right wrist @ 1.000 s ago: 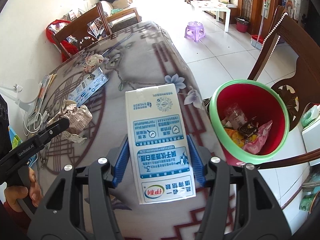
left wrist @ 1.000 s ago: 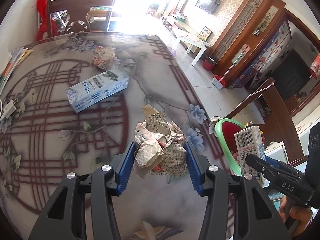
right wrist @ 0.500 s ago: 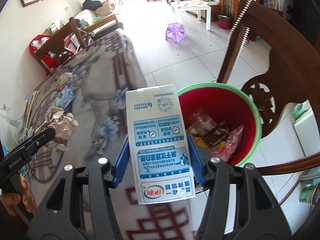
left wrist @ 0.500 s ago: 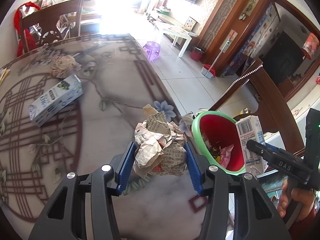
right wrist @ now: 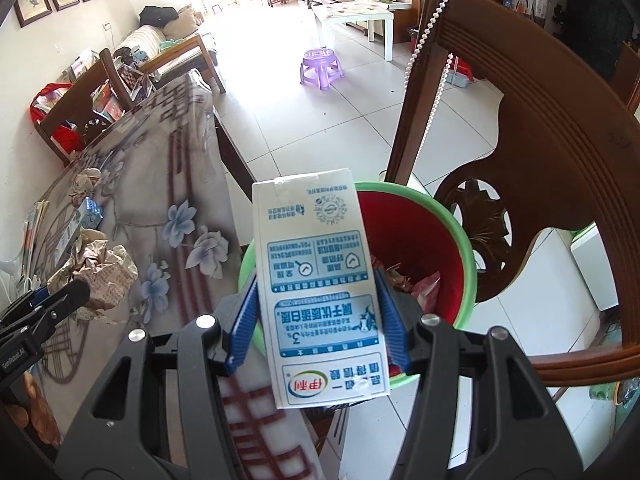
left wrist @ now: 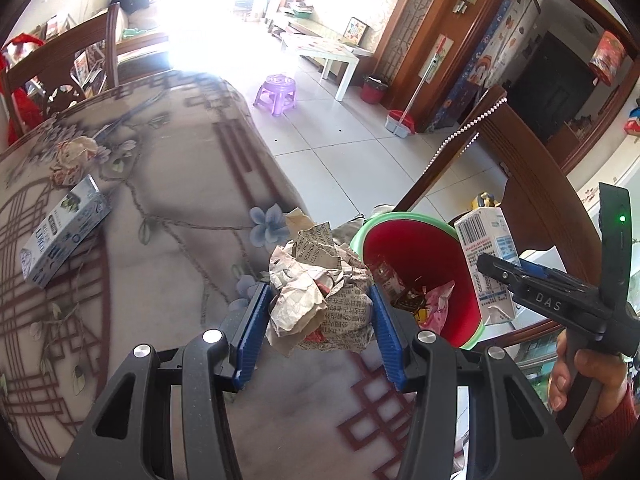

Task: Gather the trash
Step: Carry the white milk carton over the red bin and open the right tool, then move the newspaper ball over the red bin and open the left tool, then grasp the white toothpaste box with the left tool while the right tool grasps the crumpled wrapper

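My left gripper (left wrist: 318, 320) is shut on a crumpled newspaper ball (left wrist: 320, 292), held over the table's right edge beside the red bin with a green rim (left wrist: 424, 272). My right gripper (right wrist: 316, 320) is shut on a white and blue milk carton (right wrist: 320, 280), held upright above the bin's near rim (right wrist: 468, 240). The carton and right gripper also show in the left wrist view (left wrist: 486, 264). The paper ball also shows in the right wrist view (right wrist: 96, 272). The bin holds pink wrappers and other rubbish.
A second blue milk carton (left wrist: 64, 236) and a small paper wad (left wrist: 74, 158) lie on the patterned table (left wrist: 160, 184). A dark wooden chair (right wrist: 540, 168) with a bead string stands right behind the bin. A purple stool (left wrist: 276, 94) stands on the tiled floor.
Both grippers have moved right, off the table middle toward the bin. The paper ball now hangs at the table edge and the carton is over the bin's rim.
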Action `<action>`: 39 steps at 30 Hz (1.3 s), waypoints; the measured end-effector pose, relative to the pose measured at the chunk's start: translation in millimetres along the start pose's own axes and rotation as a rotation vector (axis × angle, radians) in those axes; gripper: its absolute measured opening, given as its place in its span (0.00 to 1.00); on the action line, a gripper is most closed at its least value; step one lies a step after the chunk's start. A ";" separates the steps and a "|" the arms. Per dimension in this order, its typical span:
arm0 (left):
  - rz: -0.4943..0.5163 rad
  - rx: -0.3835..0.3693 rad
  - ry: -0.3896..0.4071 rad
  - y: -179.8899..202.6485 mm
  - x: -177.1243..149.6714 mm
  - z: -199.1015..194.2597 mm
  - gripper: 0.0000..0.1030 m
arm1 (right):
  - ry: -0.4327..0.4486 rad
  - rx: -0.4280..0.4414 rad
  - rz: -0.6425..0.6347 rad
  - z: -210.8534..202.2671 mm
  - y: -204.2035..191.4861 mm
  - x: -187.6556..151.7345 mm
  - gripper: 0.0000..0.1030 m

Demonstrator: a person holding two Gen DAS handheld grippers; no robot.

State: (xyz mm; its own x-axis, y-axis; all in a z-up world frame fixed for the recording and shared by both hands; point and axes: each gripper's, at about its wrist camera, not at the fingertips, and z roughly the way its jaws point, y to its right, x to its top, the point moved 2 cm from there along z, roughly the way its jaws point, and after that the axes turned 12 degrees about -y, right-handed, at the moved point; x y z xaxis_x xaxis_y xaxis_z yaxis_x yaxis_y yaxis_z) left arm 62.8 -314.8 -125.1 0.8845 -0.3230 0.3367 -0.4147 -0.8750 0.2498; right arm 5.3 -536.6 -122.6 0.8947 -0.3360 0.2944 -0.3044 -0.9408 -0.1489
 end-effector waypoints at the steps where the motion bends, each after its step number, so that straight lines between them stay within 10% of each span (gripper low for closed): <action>1: 0.005 0.001 -0.002 2.5 1.6 1.4 0.46 | 0.001 -0.008 -0.002 1.8 1.9 1.5 0.52; 25: 0.326 -0.086 -0.122 138.7 58.4 88.2 0.54 | 0.096 -0.230 0.159 -58.8 61.6 -34.2 0.75; 39: 0.110 -0.107 -0.048 35.4 49.2 32.9 0.73 | 0.120 -0.211 0.111 -64.7 23.4 -34.4 0.75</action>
State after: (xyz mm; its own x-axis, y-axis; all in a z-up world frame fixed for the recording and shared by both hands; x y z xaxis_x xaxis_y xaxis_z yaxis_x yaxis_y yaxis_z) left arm 98.6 -373.5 -129.6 0.8406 -0.4342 0.3238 -0.5279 -0.7906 0.3103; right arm -53.7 -549.9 -75.1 0.8106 -0.4286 0.3990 -0.4711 -0.8820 0.0096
